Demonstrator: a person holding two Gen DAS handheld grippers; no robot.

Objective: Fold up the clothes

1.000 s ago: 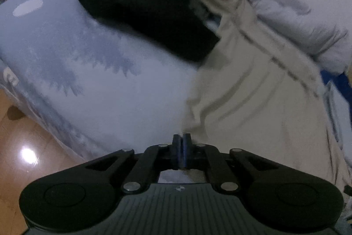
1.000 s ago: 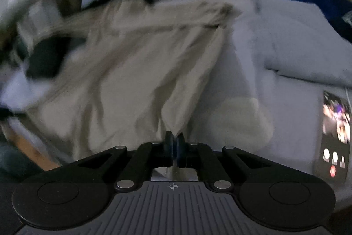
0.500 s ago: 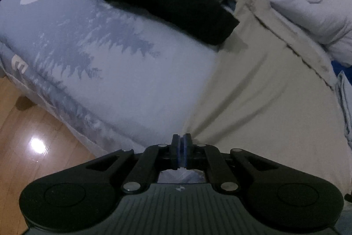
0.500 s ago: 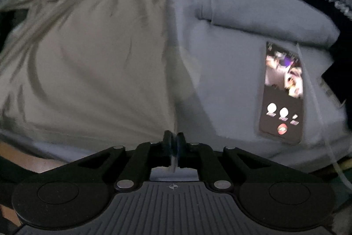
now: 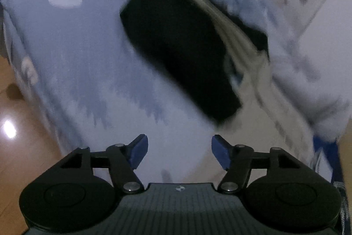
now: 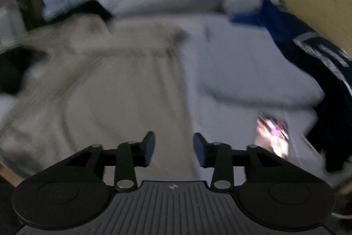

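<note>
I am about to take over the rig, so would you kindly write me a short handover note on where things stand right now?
Left gripper: jaws opening, nothing between them.
Right gripper: jaws opening, also empty.
The beige cotton garment lies spread on the pale blue bedsheet, released by both grippers. A black garment lies at its far left end, partly under its edge. A lit phone lies on the sheet to the right.
Done: beige garment laid out.
Left: fold it; no finished fold is visible. The black garment looks untouched.
</note>
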